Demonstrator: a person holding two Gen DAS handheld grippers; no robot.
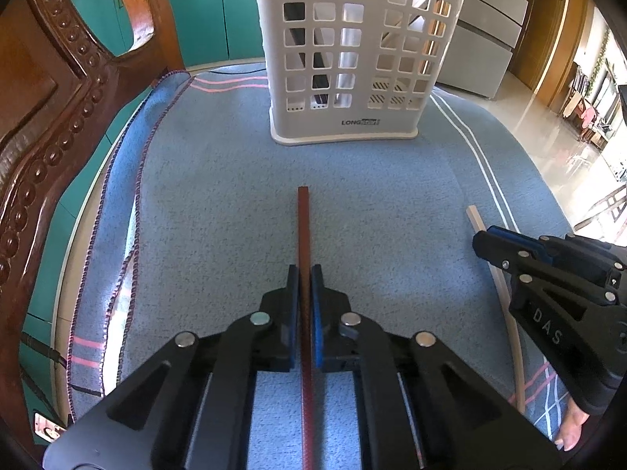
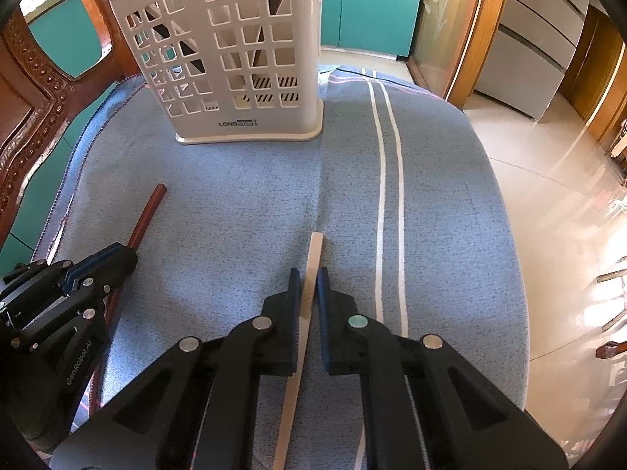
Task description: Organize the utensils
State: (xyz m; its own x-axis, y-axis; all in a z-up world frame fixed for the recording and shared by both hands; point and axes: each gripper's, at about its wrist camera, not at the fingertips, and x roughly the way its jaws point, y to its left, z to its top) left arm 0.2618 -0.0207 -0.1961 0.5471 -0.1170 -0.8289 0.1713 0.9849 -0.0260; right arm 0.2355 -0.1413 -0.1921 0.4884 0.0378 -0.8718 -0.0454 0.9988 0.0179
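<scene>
Grippers both clamped: left gripper [image 1: 305, 274] pinched red chopstick [image 1: 303, 227], right gripper [image 2: 309, 278] pinched pale chopstick [image 2: 313, 258], both flat on blue cloth [image 2: 243, 203], tips aimed at basket [image 1: 352, 78] — prob for drop-in.

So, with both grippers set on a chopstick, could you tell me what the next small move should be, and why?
Probably lift both: the left gripper is shut on the red-brown chopstick, the right gripper on the pale chopstick, and the holder stands ahead.
</scene>
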